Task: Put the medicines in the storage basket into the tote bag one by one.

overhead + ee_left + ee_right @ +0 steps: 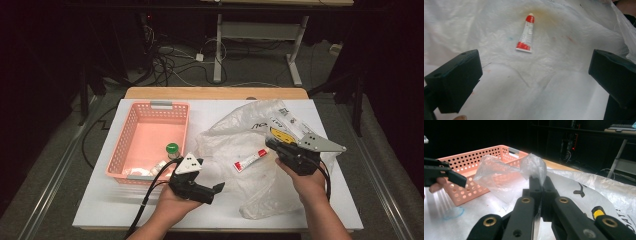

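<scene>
A crumpled clear plastic bag [230, 132] lies across the middle and right of the white table [125, 205]. A small white tube with red ends [250, 160] lies at the bag's middle; whether it is on or under the film I cannot tell. My right gripper [272, 144] is shut on the bag's film [532, 166], which bunches up above its closed jaws [540, 181]. My left gripper [210, 182] hovers near the front edge, left of the bag. Its jaws [534, 65] stand wide open with nothing between them, facing the tube [525, 33].
A pink perforated basket [150, 106] stands at the table's left and holds a green-capped bottle [172, 149] and a small white item. The basket [474, 161] rises behind the lifted film. Beyond the table, cables lie on the floor.
</scene>
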`<act>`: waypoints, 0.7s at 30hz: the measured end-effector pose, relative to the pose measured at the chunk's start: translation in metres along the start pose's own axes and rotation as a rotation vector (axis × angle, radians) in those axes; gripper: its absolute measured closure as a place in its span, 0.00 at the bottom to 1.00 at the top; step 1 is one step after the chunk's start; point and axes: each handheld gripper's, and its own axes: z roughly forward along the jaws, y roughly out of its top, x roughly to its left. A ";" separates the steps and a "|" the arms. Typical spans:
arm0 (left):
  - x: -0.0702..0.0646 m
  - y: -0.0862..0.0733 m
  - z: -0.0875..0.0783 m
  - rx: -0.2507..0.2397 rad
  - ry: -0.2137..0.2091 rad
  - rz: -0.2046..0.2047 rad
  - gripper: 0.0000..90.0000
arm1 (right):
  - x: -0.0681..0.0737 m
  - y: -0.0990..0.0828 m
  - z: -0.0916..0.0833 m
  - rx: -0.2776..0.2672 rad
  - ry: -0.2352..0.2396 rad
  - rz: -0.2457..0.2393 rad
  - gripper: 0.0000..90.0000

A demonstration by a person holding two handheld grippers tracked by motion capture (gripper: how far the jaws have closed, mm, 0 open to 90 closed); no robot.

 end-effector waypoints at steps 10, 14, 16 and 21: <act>0.025 -0.004 -0.037 -0.048 0.089 -0.052 0.00 | 0.000 -0.001 0.000 0.010 0.001 -0.002 1.00; 0.038 -0.008 -0.048 -0.055 0.132 -0.070 0.00 | 0.000 -0.001 0.000 0.008 0.004 -0.010 1.00; 0.044 -0.010 -0.053 -0.056 0.148 -0.082 0.00 | -0.001 -0.001 0.000 0.008 0.002 -0.009 1.00; 0.056 -0.013 -0.062 -0.069 0.181 -0.118 0.00 | 0.000 0.000 -0.001 0.005 0.005 -0.010 1.00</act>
